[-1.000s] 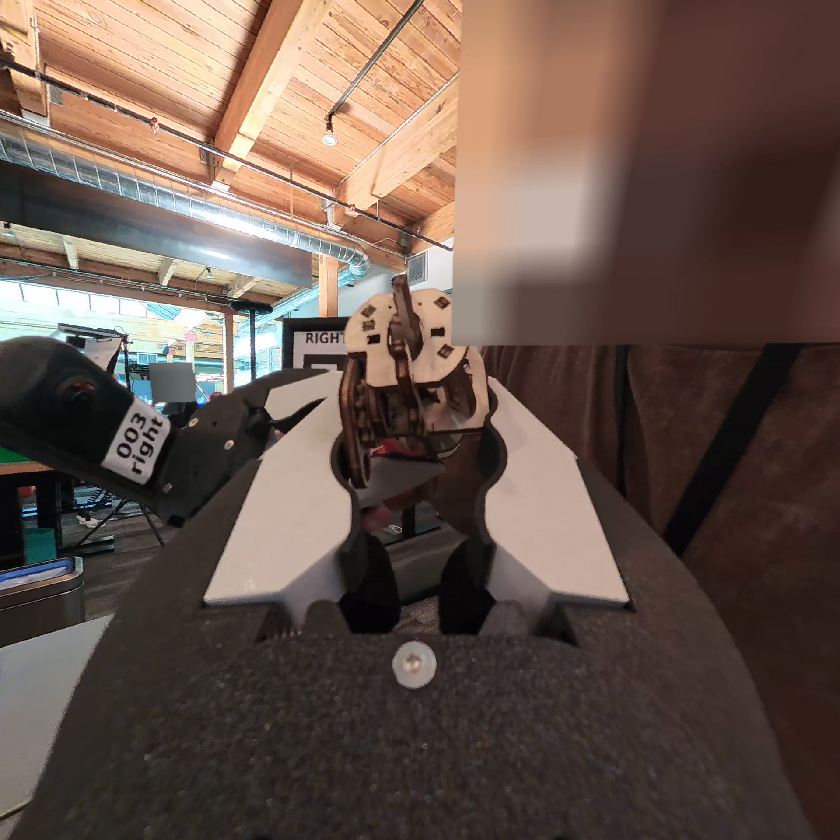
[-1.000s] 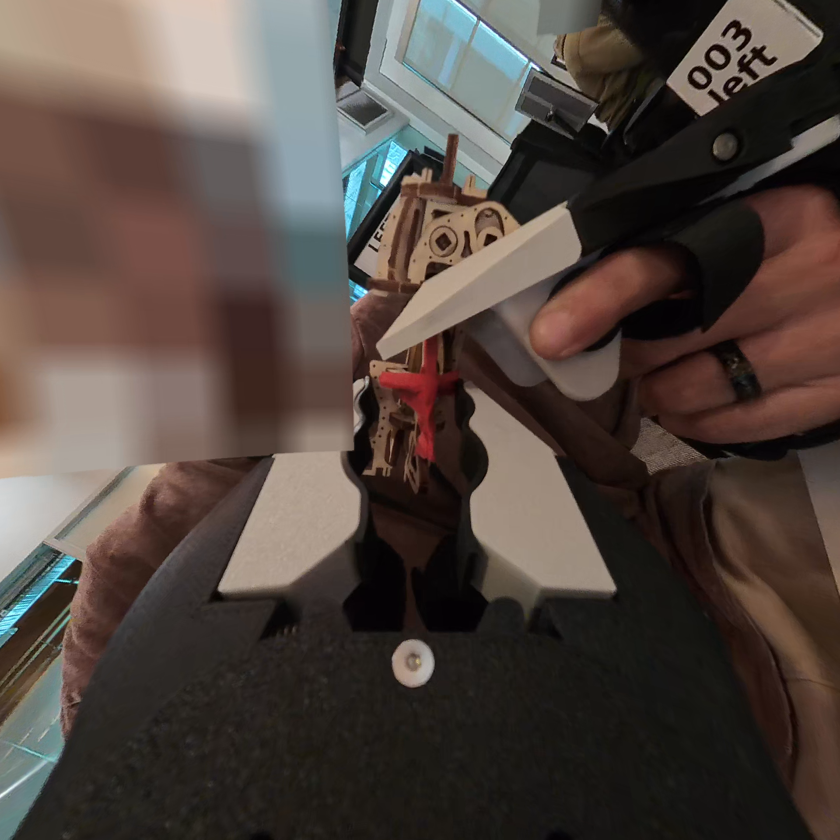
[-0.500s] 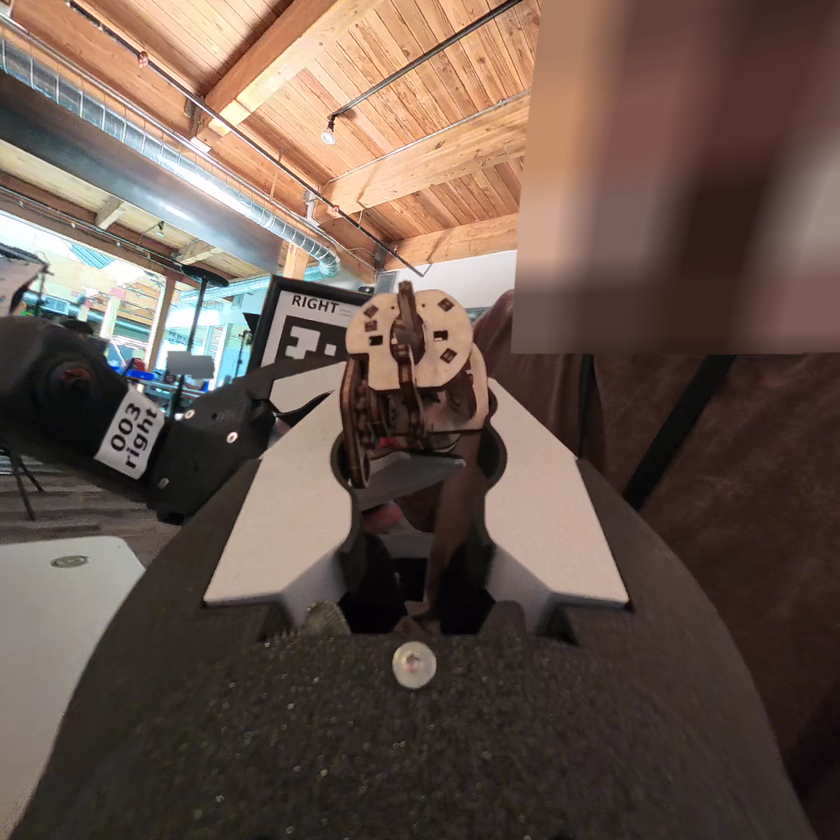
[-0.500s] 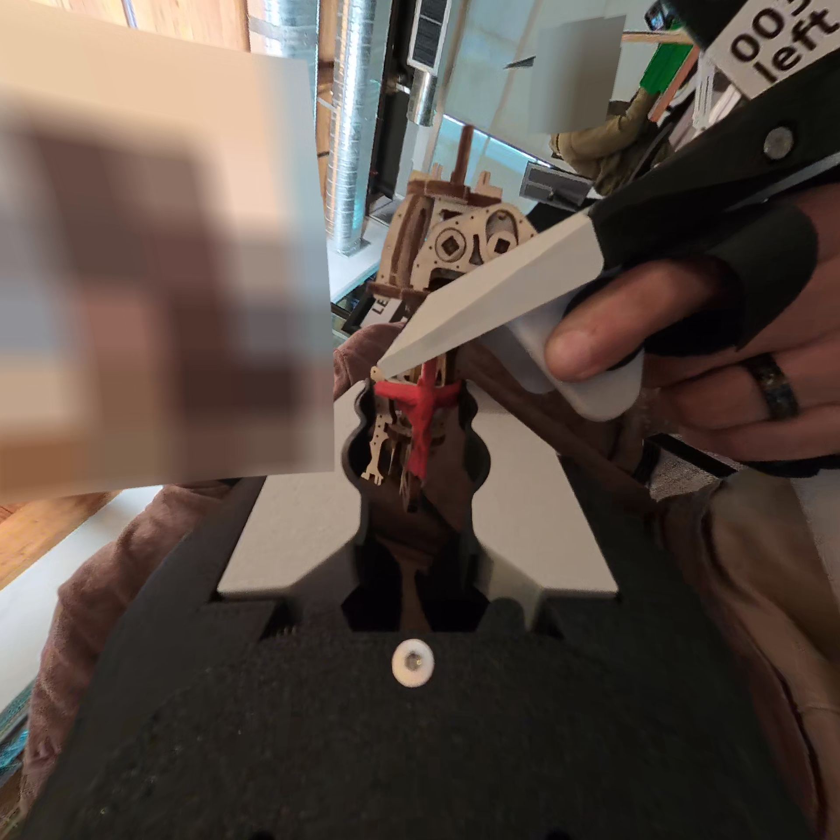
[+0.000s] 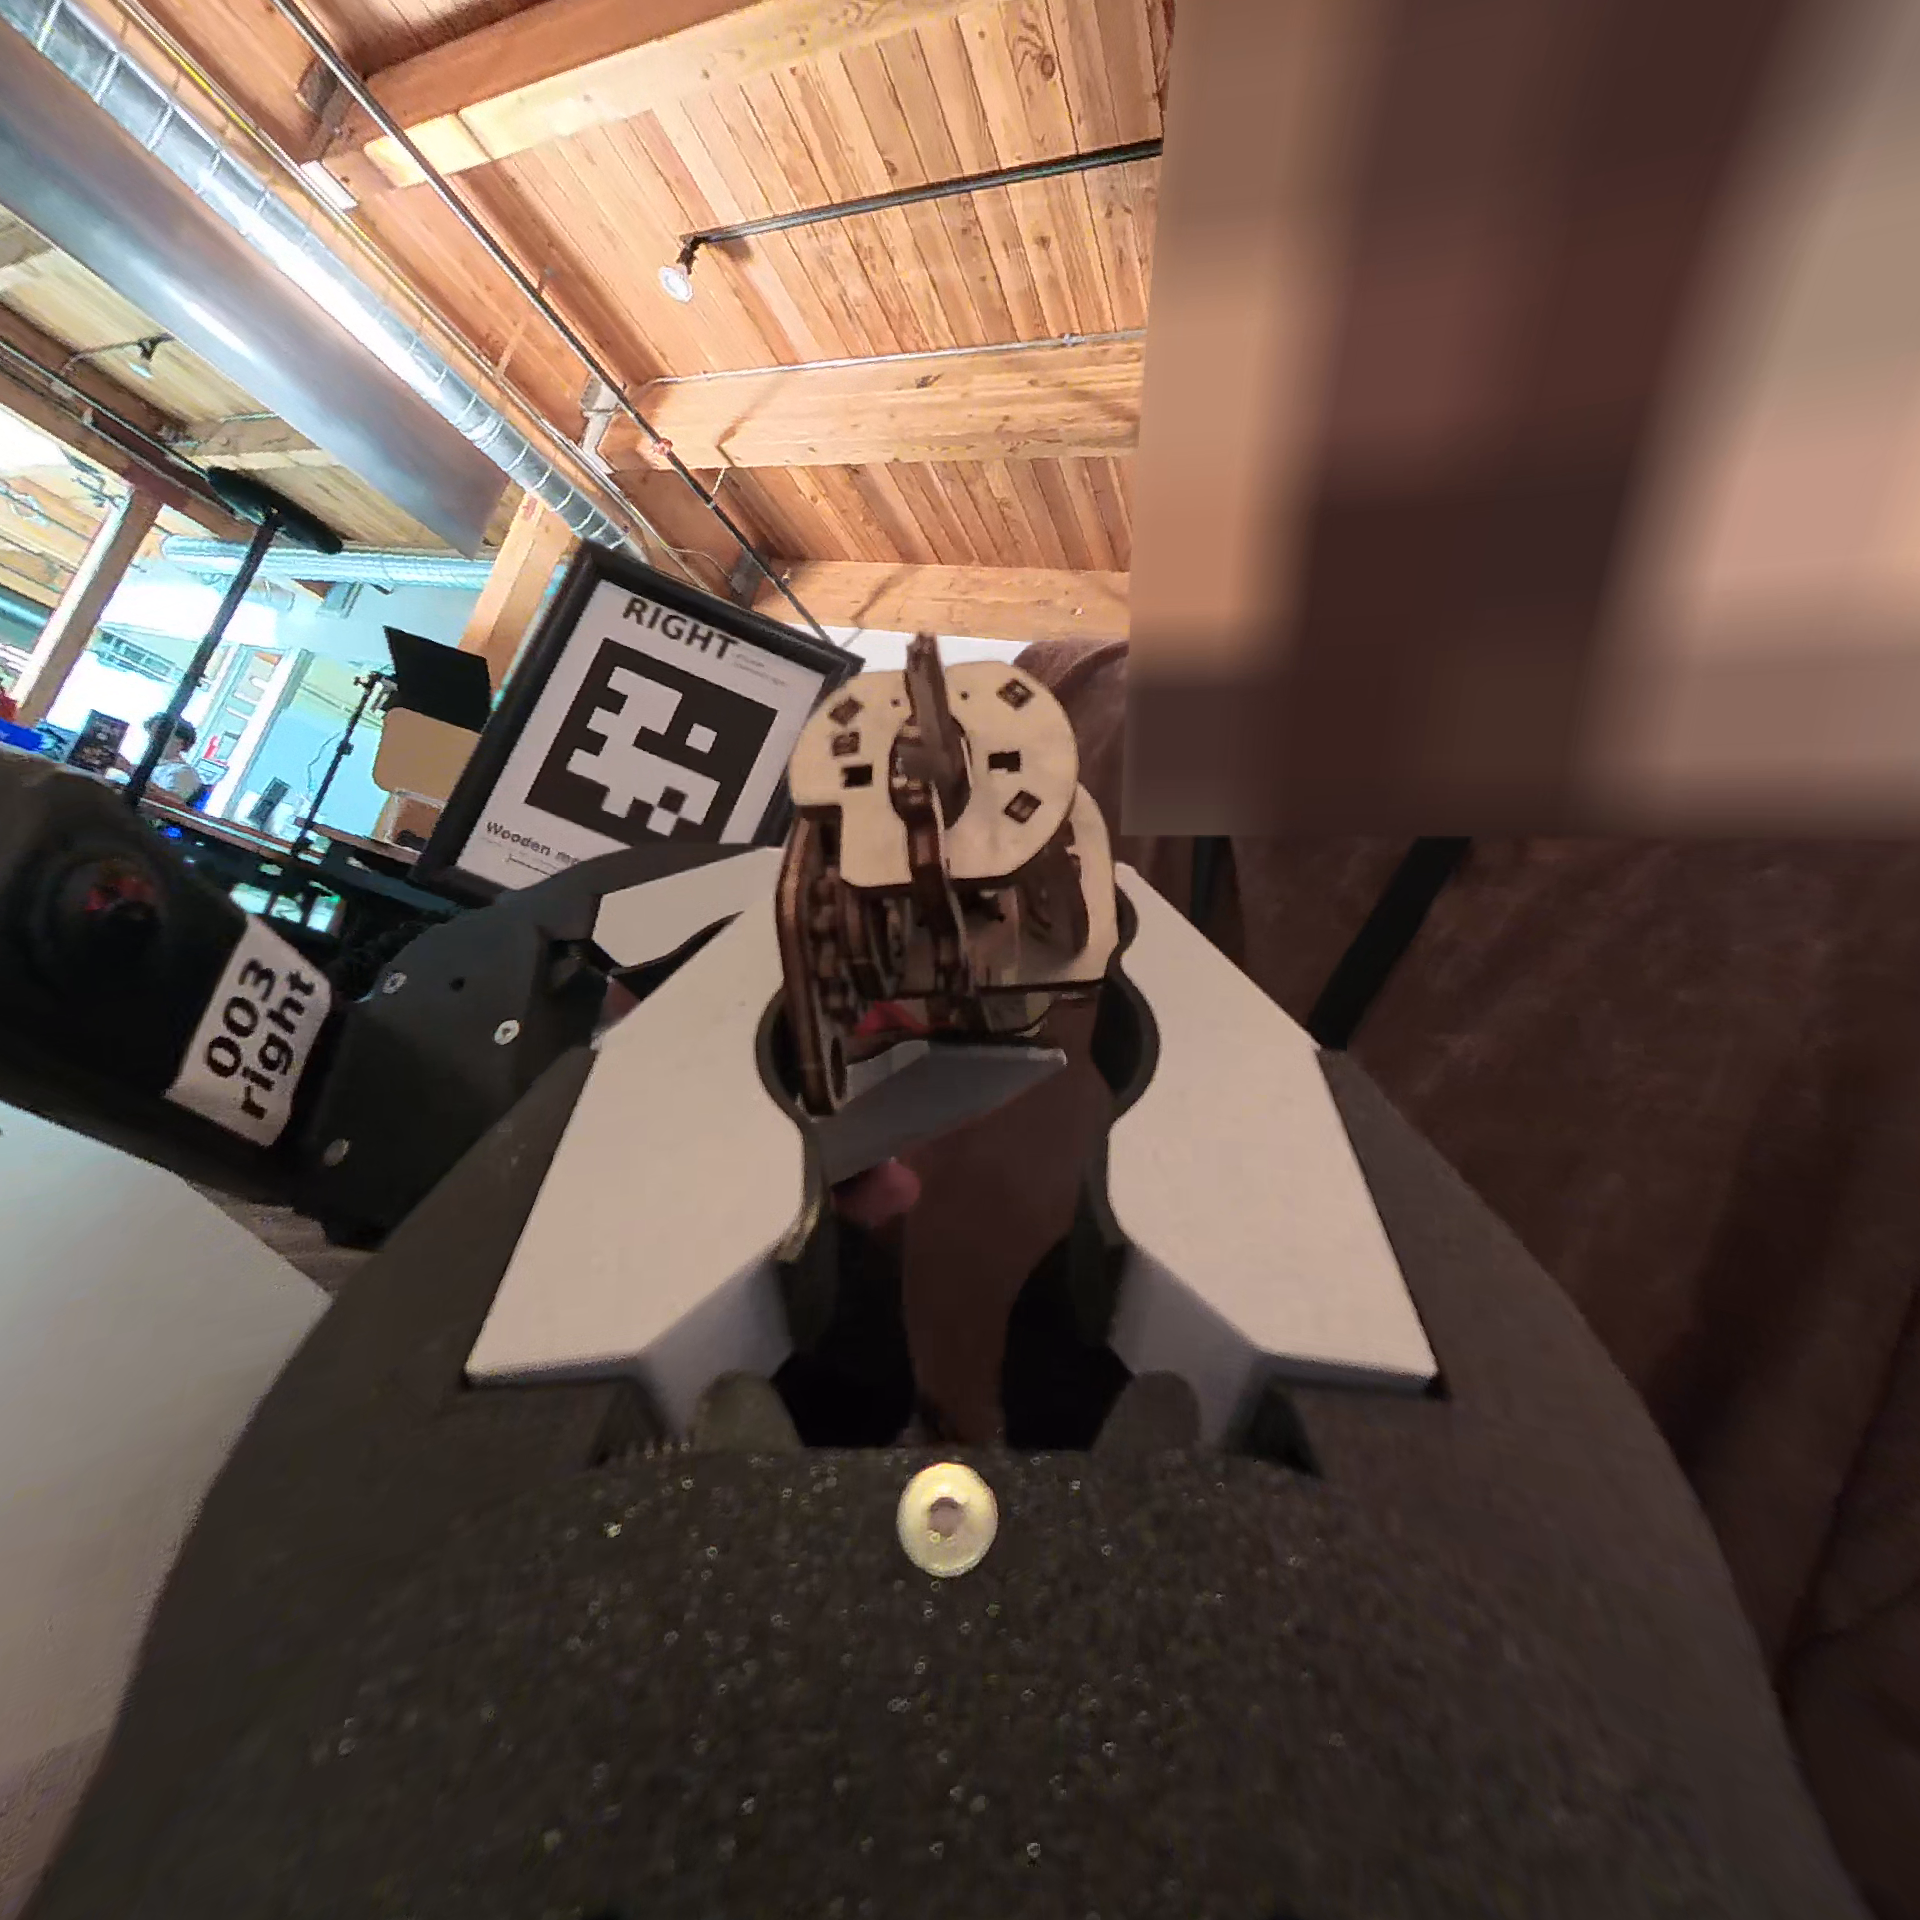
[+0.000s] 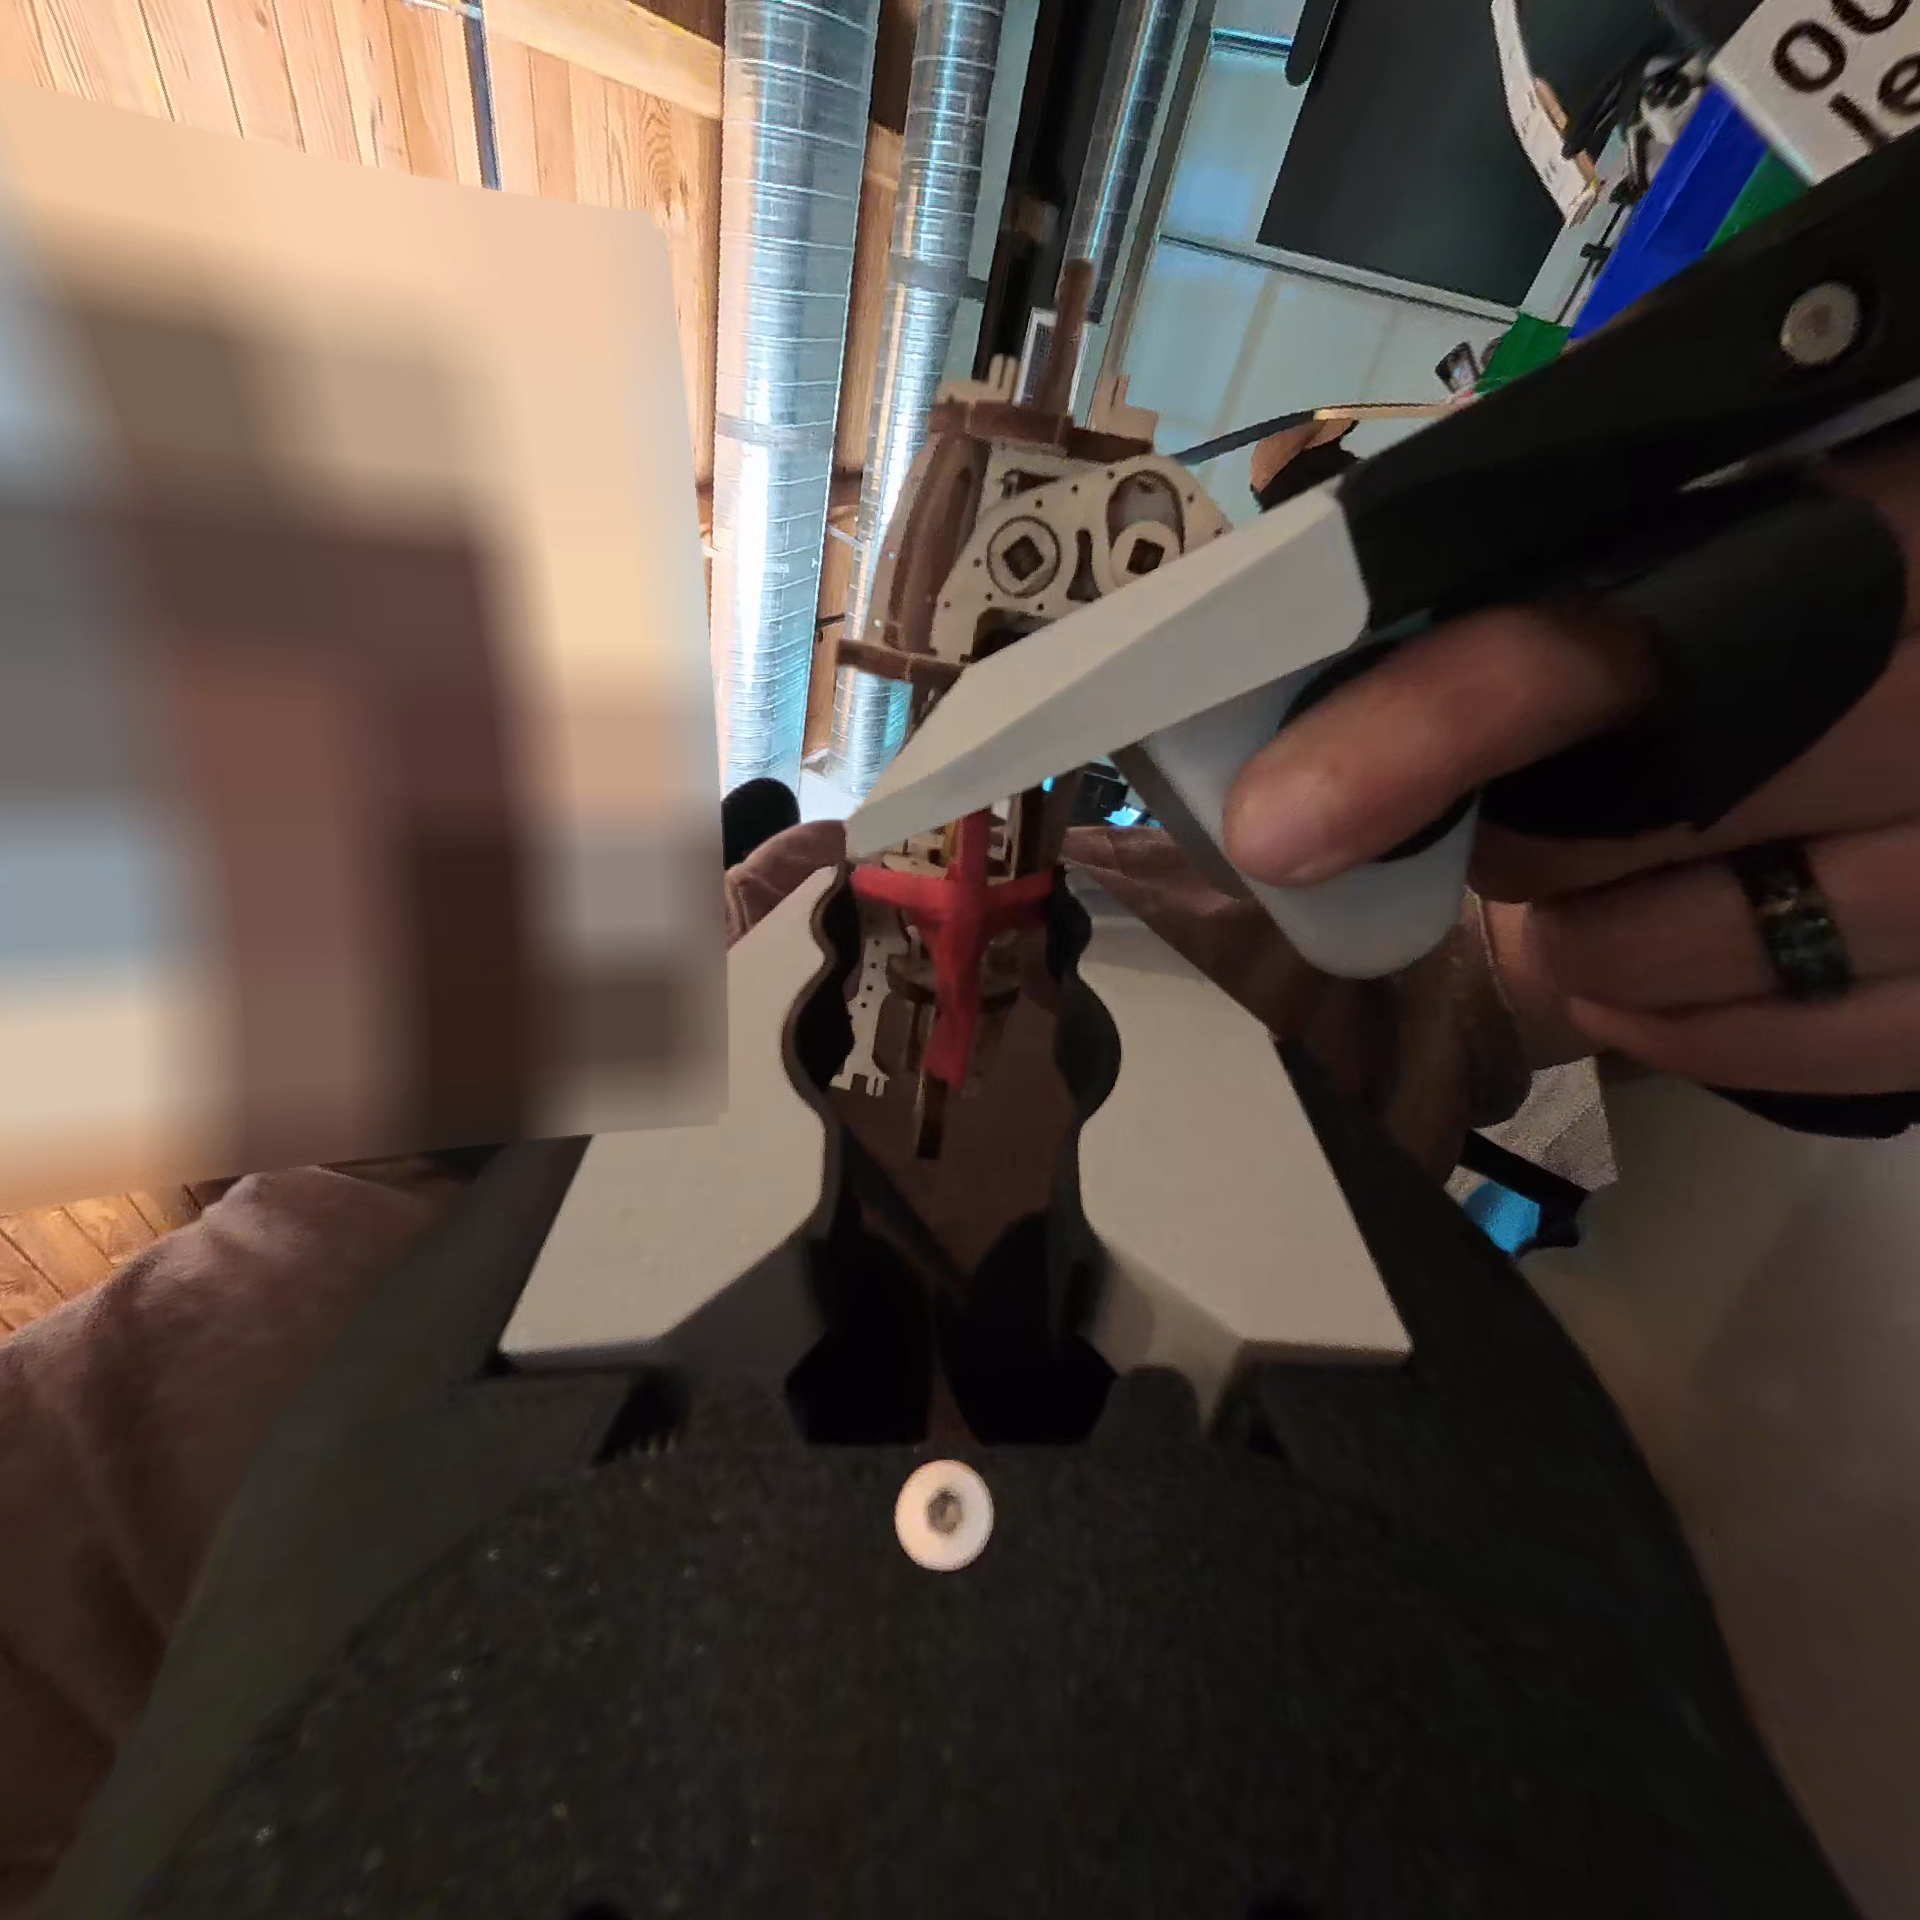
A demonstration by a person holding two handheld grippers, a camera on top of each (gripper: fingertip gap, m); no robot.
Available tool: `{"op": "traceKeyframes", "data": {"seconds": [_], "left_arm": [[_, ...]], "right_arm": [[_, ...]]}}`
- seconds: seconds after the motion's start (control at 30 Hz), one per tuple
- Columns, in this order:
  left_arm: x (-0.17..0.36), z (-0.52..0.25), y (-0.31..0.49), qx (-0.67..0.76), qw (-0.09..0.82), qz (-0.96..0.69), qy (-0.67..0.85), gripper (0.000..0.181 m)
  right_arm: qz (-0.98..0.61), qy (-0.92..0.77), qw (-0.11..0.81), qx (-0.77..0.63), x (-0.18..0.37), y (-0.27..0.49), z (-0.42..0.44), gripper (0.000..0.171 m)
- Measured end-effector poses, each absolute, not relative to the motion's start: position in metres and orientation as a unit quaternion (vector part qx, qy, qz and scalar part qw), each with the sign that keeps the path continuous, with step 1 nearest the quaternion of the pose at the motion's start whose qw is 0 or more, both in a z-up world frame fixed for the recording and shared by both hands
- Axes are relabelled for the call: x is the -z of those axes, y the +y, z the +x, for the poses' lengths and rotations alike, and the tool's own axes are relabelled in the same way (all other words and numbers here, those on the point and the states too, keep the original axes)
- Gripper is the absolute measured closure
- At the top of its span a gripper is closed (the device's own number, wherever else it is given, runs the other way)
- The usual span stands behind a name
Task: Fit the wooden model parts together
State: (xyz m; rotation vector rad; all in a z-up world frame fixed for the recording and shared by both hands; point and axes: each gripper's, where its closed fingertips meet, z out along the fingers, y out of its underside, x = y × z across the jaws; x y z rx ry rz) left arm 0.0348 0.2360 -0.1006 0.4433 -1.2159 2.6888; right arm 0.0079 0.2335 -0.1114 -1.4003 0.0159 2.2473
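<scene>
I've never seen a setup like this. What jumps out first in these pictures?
The wooden model, a pale laser-cut assembly of plates and gears, held up in mid-air between both hand-held grippers. A red piece shows at its lower end in the right wrist view. Overhead runs a timber ceiling with a silver duct.

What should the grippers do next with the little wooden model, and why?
Probably a small, gentle squeeze together. The left gripper is shut on the wooden model, and the right gripper is closed around the red piece at the model's lower end. Both are held up in the air, so pressing the red piece further in seems the likely next step.
</scene>
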Motion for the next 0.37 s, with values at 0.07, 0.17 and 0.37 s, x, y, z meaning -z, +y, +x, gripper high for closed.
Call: {"op": "traceKeyframes", "data": {"seconds": [0.07,0.17,0.37], "left_arm": [[0.105,0.039,0.238,-0.903,0.088,0.151,-0.392,0.132],[0.111,0.042,0.237,-0.905,0.1,0.153,-0.384,0.132],[0.113,0.045,0.237,-0.906,0.096,0.158,-0.382,0.132]], "right_arm": [[-0.507,0.013,0.244,-0.827,0.116,0.235,0.012,0.136],[-0.494,0.019,0.238,-0.836,0.122,0.234,0.015,0.136],[-0.474,0.027,0.235,-0.848,0.123,0.234,0.018,0.136]]}}
